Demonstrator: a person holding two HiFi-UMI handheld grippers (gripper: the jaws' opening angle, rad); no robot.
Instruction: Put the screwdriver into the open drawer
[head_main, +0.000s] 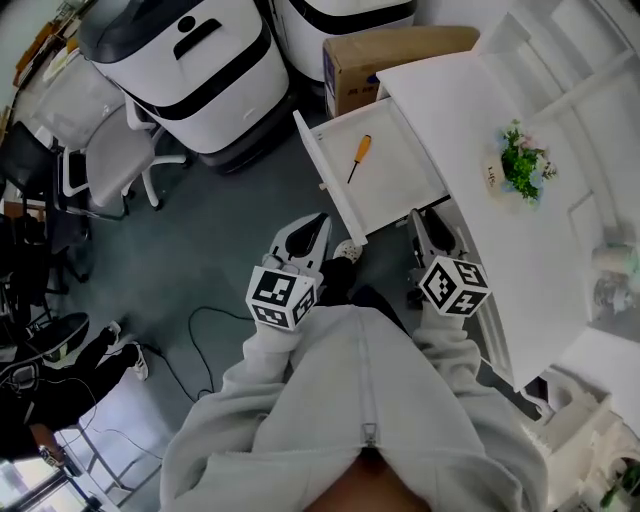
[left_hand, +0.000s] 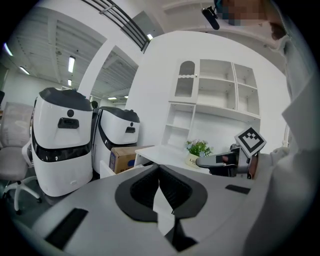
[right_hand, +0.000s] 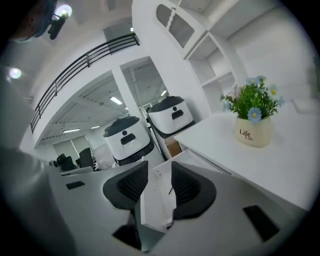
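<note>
The screwdriver (head_main: 358, 157), orange-handled with a thin dark shaft, lies inside the open white drawer (head_main: 335, 200) that sticks out from the desk. Both grippers hang in the air on the near side of the drawer, apart from it. My left gripper (head_main: 308, 233) has its pads together and holds nothing. In the left gripper view the left gripper (left_hand: 160, 171) looks toward the desk, with the right gripper (left_hand: 220, 161) at its side. My right gripper (head_main: 420, 226) is open and empty. In the right gripper view the drawer (right_hand: 155, 200) shows through the gap of the right gripper (right_hand: 160, 172).
The white desk (head_main: 480, 110) carries a potted plant (head_main: 522, 165), with shelving behind it. A cardboard box (head_main: 385, 55) and two large white-and-black machines (head_main: 190, 70) stand past the drawer. An office chair (head_main: 110, 160) and a floor cable (head_main: 200, 320) are to the left.
</note>
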